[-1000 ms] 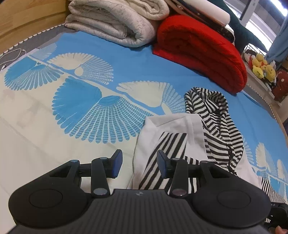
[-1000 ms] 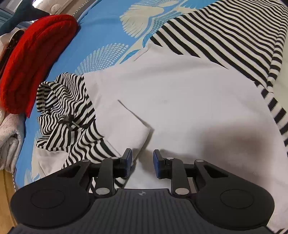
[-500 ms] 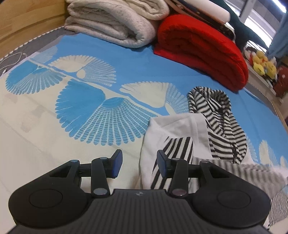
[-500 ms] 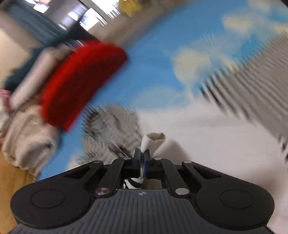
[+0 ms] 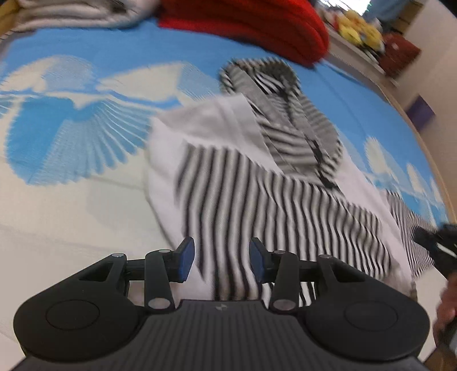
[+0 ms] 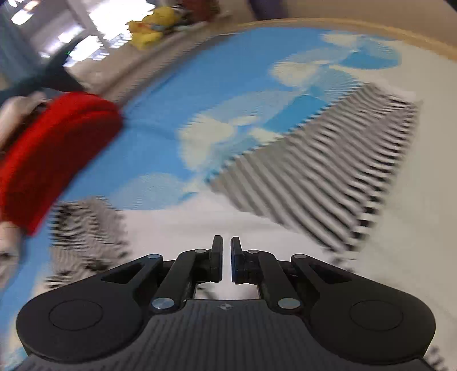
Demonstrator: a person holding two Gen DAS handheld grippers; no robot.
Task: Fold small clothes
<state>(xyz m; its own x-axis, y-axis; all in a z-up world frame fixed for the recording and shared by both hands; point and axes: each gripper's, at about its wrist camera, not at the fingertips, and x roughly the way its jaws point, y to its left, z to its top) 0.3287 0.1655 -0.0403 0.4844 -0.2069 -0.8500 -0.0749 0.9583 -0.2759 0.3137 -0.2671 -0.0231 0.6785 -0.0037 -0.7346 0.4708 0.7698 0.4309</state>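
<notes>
A white hoodie [image 5: 205,125] with a black-and-white striped hood [image 5: 274,94] lies on the bed. One striped sleeve [image 5: 285,205] is folded across its white front. My left gripper [image 5: 222,258] hangs open just above that sleeve, with nothing between its pads. In the right wrist view, the white body [image 6: 200,225] is below me, the other striped sleeve [image 6: 328,177] stretches out to the right and the hood [image 6: 85,228] is at the left. My right gripper [image 6: 226,258] is opening, its jaws a narrow slit apart with no cloth between them.
The bedsheet [image 5: 71,137] is blue and cream with a fan pattern. A folded red blanket [image 5: 257,25] [image 6: 51,148] and a grey-white blanket [image 5: 71,14] lie at the head. Yellow plush toys [image 5: 357,28] sit on a ledge beyond. A hand [image 5: 445,308] shows at the right edge.
The right gripper shut on the sleeve cuff, lifted it over and has let go. The striped sleeve now lies across the white front. The left gripper has moved in over the hoodie, tilting down.
</notes>
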